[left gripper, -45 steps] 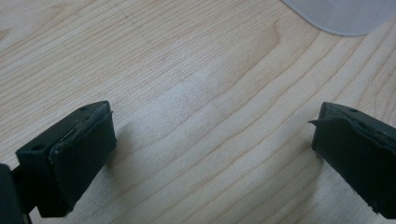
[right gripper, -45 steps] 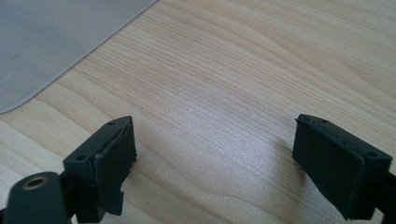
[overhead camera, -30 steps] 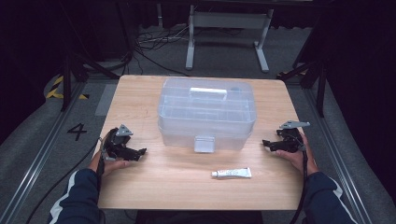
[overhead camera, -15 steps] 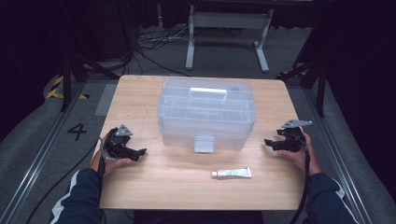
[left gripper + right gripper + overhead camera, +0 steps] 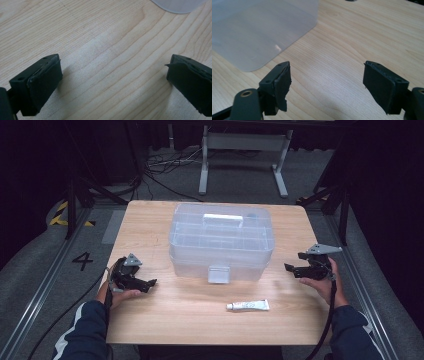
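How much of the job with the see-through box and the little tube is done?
Nothing looks done yet. The clear plastic storage box sits shut on the table, its front latch down. The small white tube lies on the wood in front of it, untouched. In hand: nothing. The left hand-held gripper and the right hand-held gripper are both open and empty, one on either side of the box. Everything is probably still left.
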`<state>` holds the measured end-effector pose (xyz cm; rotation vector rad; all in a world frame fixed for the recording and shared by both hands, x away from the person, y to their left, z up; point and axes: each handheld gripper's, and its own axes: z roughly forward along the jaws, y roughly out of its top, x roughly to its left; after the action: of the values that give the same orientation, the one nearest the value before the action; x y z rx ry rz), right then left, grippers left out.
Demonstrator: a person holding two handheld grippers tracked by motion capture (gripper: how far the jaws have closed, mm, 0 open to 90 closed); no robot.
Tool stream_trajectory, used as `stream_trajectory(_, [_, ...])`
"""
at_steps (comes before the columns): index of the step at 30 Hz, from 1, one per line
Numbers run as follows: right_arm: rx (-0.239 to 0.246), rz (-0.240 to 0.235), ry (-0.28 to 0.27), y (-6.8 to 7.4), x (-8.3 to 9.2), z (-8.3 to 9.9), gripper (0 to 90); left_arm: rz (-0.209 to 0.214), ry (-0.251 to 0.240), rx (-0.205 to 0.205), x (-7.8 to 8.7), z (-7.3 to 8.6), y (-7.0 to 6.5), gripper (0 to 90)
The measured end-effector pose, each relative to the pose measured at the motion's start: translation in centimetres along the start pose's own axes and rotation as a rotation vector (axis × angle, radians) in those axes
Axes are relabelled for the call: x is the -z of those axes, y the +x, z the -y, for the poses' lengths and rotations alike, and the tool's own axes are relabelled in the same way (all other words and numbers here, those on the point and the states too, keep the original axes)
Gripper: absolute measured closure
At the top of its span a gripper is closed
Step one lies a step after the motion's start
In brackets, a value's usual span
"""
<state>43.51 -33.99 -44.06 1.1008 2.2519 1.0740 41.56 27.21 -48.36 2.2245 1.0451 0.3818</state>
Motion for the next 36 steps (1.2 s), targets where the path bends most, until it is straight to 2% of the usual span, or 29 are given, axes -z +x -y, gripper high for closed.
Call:
stream_trajectory(7, [0.018, 0.003, -0.037, 0.4, 1.0, -0.8, 24.7, -0.001, 0.001, -0.001, 0.0, 0.0, 0.0, 0.2])
stream_trajectory(21, [0.045, -0.003, -0.077, 1.4, 1.7, -2.0, 25.0, -0.001, 0.001, -0.001, 0.0, 0.0, 0.0, 0.2])
stream_trajectory(36, [0.077, -0.005, -0.15, 1.8, 3.2, -4.4, 26.4, -0.001, 0.001, -0.001, 0.0, 0.0, 0.0, 0.2])
